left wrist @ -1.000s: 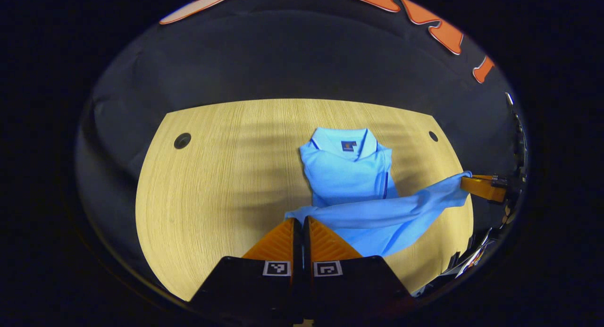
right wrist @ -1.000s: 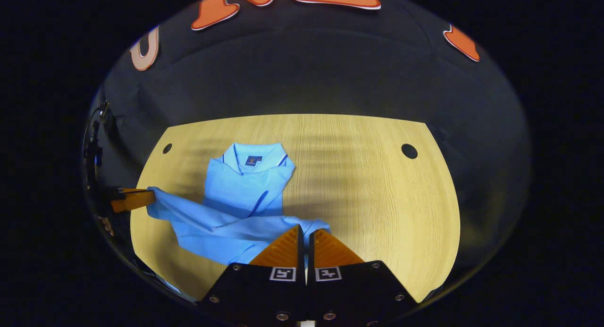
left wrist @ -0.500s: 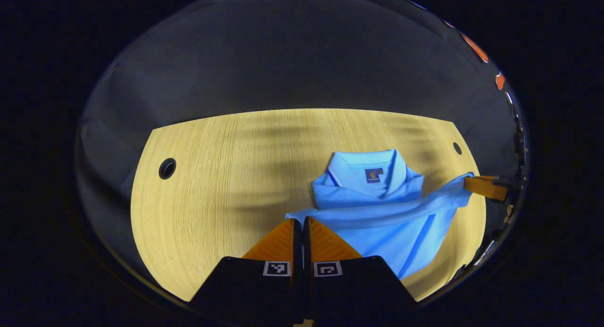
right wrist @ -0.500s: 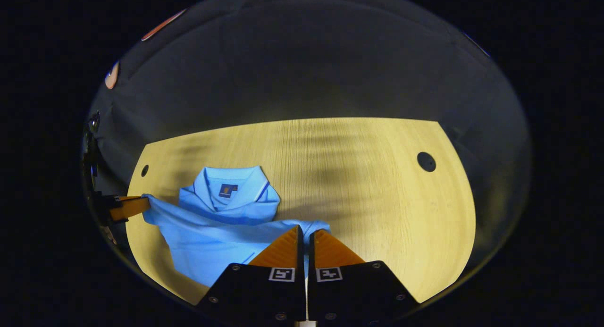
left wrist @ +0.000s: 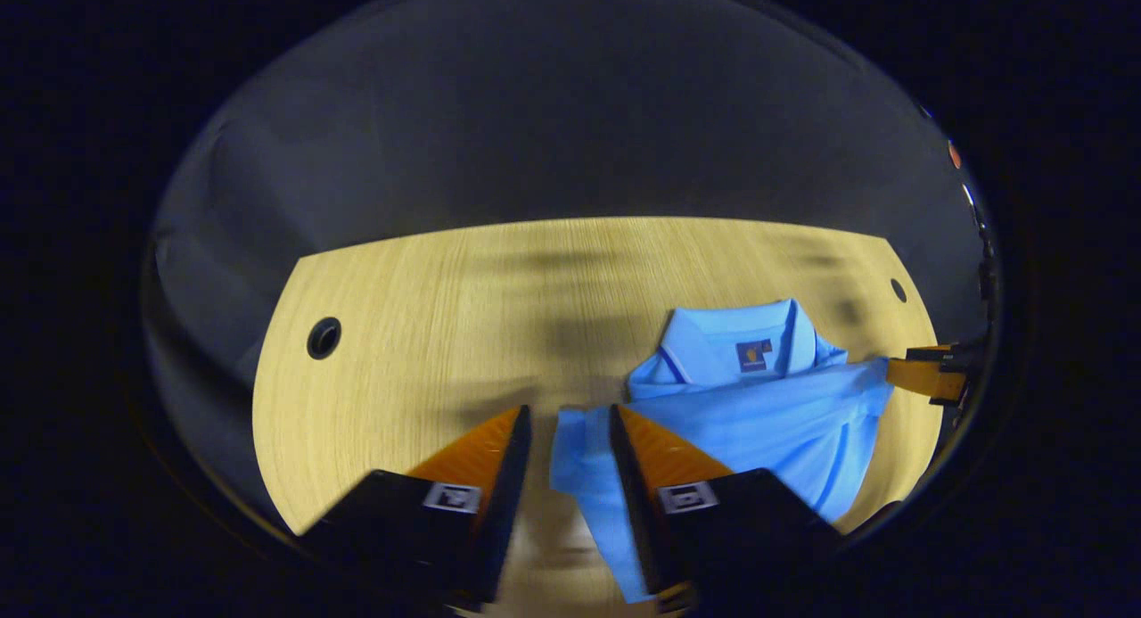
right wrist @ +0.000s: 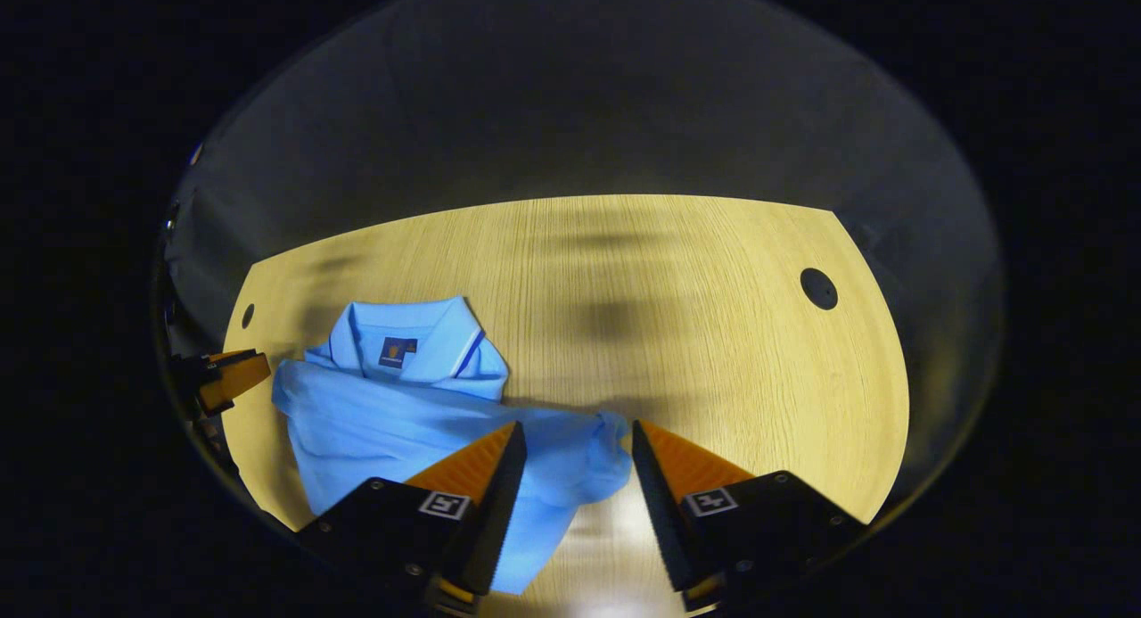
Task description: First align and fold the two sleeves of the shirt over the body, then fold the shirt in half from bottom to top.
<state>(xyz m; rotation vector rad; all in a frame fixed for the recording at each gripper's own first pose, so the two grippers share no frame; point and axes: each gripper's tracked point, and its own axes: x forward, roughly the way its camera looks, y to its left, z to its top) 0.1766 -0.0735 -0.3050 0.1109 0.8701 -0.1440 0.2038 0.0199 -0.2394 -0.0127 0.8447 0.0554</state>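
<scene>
A light blue polo shirt (left wrist: 758, 413) (right wrist: 401, 413) lies folded on the wooden table, its bottom half laid up over the body just below the collar. In the left gripper view my left gripper (left wrist: 566, 440) stands open, with a corner of the shirt's hem lying loose between its fingers. In the right gripper view my right gripper (right wrist: 575, 453) is open too, the other hem corner resting between its fingers. Each view catches the other gripper at the shirt's far side: the right gripper (left wrist: 927, 374) and the left gripper (right wrist: 223, 377).
The wooden table (left wrist: 428, 333) (right wrist: 695, 333) has a round cable hole (left wrist: 324, 337) to the left of the shirt and another cable hole (right wrist: 817, 288) to its right. Black cloth walls close the booth behind the table's far edge.
Both grippers carried the shirt's bottom hem up toward the collar, lowered it onto the body, then opened and let the corners go.
</scene>
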